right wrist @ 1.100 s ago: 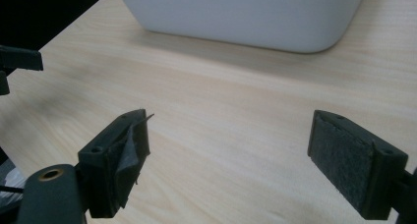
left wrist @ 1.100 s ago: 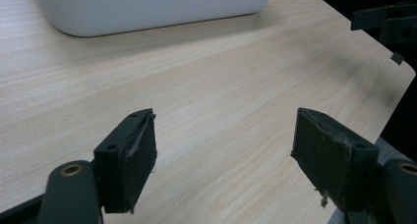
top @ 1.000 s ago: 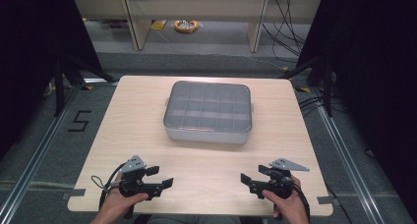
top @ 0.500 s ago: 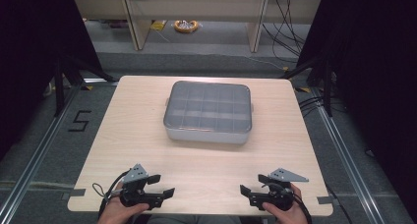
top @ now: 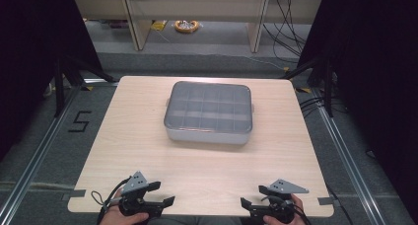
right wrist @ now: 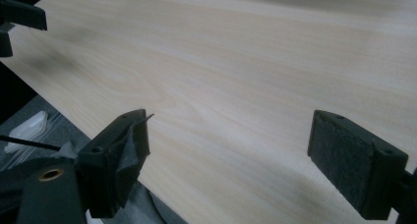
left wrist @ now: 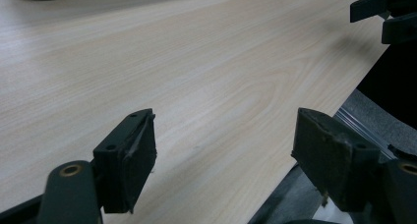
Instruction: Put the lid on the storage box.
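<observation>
A lidded compartment box [top: 208,114], rigid and probably light, sits mid-table [top: 148,151]. Left gripper [top: 156,198] and right gripper [top: 251,200] wait spread wide at the near edge; its short sides look graspable.

floor marking [top: 79,122]: black "5" on the grey floor, left of the table [top: 148,151], between the metal rail and the table edge
other text: none legible in the high view or either gripper view
</observation>
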The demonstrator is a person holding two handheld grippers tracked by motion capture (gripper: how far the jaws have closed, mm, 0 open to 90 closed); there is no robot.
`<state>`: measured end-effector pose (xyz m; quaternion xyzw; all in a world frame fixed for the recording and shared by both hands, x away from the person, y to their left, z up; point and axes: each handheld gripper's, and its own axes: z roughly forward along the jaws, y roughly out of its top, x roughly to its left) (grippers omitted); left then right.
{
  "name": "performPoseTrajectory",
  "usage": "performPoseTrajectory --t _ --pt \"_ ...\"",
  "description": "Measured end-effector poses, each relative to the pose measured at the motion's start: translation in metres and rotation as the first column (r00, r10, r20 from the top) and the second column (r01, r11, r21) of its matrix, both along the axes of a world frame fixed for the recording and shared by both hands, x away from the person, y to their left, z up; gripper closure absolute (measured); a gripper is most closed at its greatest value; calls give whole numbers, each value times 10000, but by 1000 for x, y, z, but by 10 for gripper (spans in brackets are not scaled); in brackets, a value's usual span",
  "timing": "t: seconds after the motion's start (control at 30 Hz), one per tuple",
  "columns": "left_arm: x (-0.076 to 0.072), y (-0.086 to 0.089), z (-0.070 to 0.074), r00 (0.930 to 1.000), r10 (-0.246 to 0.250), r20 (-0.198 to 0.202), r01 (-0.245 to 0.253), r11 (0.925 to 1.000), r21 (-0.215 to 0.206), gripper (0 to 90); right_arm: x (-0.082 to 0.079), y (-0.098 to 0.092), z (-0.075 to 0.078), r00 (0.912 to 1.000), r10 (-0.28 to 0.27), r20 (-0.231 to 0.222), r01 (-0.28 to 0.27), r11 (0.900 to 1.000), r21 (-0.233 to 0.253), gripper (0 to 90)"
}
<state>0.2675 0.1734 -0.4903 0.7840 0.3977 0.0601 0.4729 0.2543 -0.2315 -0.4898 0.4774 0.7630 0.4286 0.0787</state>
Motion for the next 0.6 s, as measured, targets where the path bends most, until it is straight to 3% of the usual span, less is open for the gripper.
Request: performPoseTrajectory --t 0.1,0.13,0.17,0.2,0.23,0.27,0.3,0.43,0.6 --pt "-3 0 0 10000 6 -6 -6 10000 -60 240 -2 -1 -2 9999 123 -13 -123 9998 -169 168" --pt "-3 0 0 10000 -12 1 12 10000 86 240 -5 1 -1 9997 -19 -251 21 10000 94 168" --pt "-4 -1 -1 10000 15 -25 -15 10000 -63 240 -3 -1 -4 9997 230 112 -229 9997 -126 168" --pt "-5 -1 -1 10000 -29 -42 29 10000 -71 240 -6 1 -3 9998 -17 -209 14 9999 -118 168" --pt "-6 -1 -1 10000 -34 -70 34 10000 -39 240 -6 -1 -3 9999 106 -71 -107 9998 -140 168" --pt "-7 -2 -1 10000 -11 -71 10 9999 -148 240 -9 0 -2 9995 4 -305 0 9999 117 169" --pt "-7 -2 -1 10000 -16 -45 16 9999 -155 240 -7 -2 -4 9995 309 16 -309 9995 -105 168" --pt "-8 -1 -2 10000 -17 -85 16 9999 -105 240 -11 -2 -3 9996 126 -237 -126 9999 -13 168" --pt "-8 -2 -2 10000 -48 -73 47 9999 -100 240 -10 -3 -5 9998 136 -173 -141 9994 -305 168"
